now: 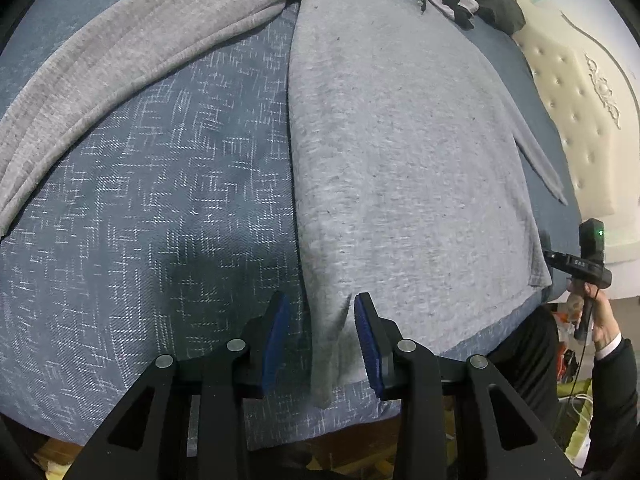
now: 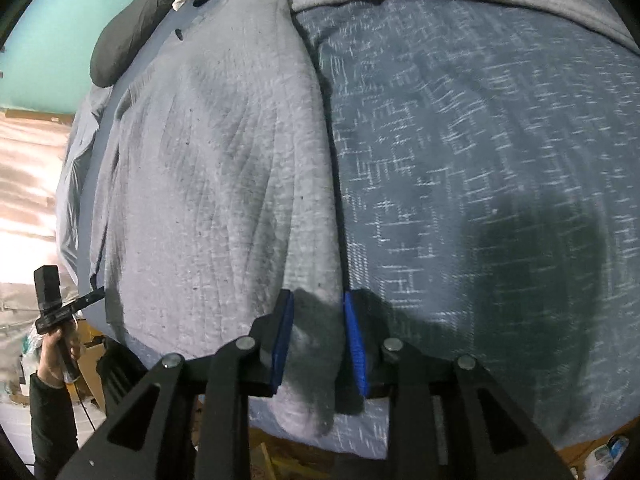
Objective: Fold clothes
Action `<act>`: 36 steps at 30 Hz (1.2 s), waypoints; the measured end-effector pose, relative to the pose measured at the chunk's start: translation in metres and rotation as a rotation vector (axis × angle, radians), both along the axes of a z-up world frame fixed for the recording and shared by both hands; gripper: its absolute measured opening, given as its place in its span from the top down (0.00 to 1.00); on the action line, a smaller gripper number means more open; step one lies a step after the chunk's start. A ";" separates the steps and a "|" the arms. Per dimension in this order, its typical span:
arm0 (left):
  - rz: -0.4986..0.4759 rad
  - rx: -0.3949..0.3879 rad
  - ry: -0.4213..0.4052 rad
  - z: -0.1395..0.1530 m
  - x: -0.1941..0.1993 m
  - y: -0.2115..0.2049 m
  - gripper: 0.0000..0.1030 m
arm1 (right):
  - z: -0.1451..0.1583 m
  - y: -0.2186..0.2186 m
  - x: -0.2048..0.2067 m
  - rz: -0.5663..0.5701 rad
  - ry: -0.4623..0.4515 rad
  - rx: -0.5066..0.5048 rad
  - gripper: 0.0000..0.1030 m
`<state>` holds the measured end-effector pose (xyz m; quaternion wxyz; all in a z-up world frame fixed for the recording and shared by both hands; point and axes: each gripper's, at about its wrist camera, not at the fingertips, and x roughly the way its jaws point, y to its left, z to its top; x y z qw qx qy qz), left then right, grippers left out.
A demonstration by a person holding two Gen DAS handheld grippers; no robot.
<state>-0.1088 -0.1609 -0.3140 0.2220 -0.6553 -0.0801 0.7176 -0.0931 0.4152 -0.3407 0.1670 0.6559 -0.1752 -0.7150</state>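
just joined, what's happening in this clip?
A person is folding a light grey knit sweater spread on a blue patterned bedspread. Both tongs are open, straddling the garment's near edge: left tongs around one corner fold, right tongs around another. Neither has closed yet. One sleeve lies stretched out sideways.

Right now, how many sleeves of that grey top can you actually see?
2. One sleeve stretches out across the blue bedspread, away from the body. The other sleeve lies along the body's opposite edge, near the cream headboard.
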 end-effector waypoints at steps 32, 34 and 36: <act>-0.015 0.005 0.004 -0.010 -0.004 0.021 0.87 | 0.024 0.018 0.026 0.017 0.089 0.089 0.95; -0.016 0.011 0.000 -0.008 -0.001 0.014 0.87 | 0.030 0.020 0.031 0.027 0.088 0.086 0.94; -0.018 0.016 -0.005 -0.006 0.003 0.007 0.87 | 0.032 0.021 0.035 0.041 0.074 0.078 0.87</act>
